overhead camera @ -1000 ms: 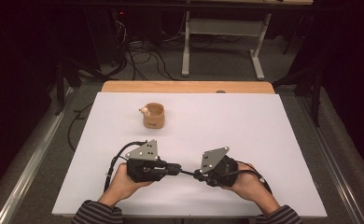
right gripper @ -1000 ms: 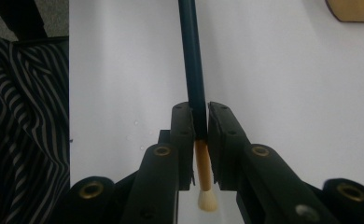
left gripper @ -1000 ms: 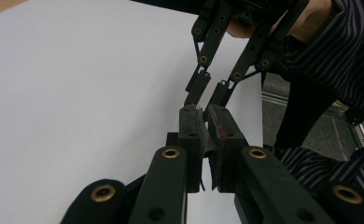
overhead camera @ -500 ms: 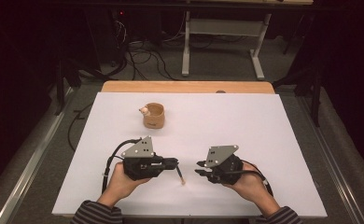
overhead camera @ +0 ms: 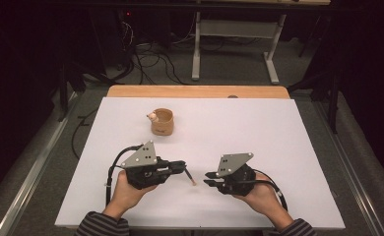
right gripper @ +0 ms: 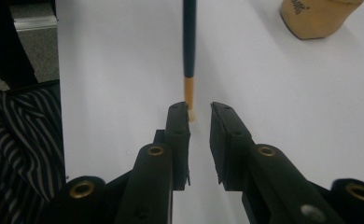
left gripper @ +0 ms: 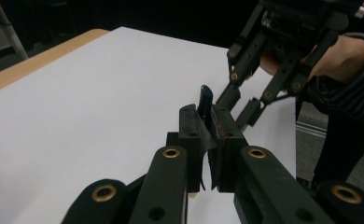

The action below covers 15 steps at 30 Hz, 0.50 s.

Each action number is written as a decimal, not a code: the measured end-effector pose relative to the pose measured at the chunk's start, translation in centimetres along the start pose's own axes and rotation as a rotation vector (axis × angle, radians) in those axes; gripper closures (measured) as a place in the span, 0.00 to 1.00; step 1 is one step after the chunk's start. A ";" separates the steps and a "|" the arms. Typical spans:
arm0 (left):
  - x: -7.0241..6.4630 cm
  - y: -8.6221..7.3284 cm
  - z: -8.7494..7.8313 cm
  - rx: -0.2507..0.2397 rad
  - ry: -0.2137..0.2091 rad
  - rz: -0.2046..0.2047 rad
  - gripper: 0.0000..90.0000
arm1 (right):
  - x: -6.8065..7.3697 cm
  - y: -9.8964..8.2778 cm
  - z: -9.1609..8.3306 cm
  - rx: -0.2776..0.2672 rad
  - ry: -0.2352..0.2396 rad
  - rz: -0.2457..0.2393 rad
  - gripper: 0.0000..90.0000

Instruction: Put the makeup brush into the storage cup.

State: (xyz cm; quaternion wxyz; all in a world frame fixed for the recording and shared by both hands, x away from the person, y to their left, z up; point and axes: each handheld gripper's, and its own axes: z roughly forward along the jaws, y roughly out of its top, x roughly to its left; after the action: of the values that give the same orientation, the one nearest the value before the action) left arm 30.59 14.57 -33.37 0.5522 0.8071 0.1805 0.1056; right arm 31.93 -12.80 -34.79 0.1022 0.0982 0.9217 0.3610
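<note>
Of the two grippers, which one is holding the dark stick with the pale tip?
The left gripper holds the stick; the right gripper has nothing between its parted jaws.

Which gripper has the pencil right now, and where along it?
The left gripper clamps the pencil at its dark end; the right gripper holds nothing.

Cup [overhead camera: 162, 121] on the table [overhead camera: 278, 147], behind the left gripper [overhead camera: 180, 166], stick [overhead camera: 189, 175] between both grippers (right gripper [overhead camera: 210, 178] just beside its tip).
</note>
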 end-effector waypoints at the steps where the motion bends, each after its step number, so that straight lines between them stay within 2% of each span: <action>1: -0.1 0.1 -0.1 -0.003 0.003 0.003 0.95 | 0.1 0.0 0.2 -0.001 0.010 0.001 0.89; 4: -0.2 0.2 -0.2 -0.020 0.014 0.006 0.95 | 0.6 0.1 0.9 -0.003 0.044 -0.011 0.89; 8: -0.3 0.3 -0.3 -0.033 0.027 0.004 0.95 | 1.2 0.3 2.1 0.006 0.062 0.002 0.90; 13: -0.5 0.4 -0.2 -0.047 0.034 0.001 0.95 | 1.7 0.3 3.4 -0.002 0.083 0.039 0.90; 15: -0.6 0.4 -0.2 -0.050 0.034 0.000 0.95 | 1.8 0.4 3.7 -0.010 0.077 0.056 0.89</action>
State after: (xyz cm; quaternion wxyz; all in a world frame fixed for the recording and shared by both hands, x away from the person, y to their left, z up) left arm 30.10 14.34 -32.89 0.5691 0.7909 0.1874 0.1240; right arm 31.23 -9.68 -37.40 0.0572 0.1094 0.9200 0.3720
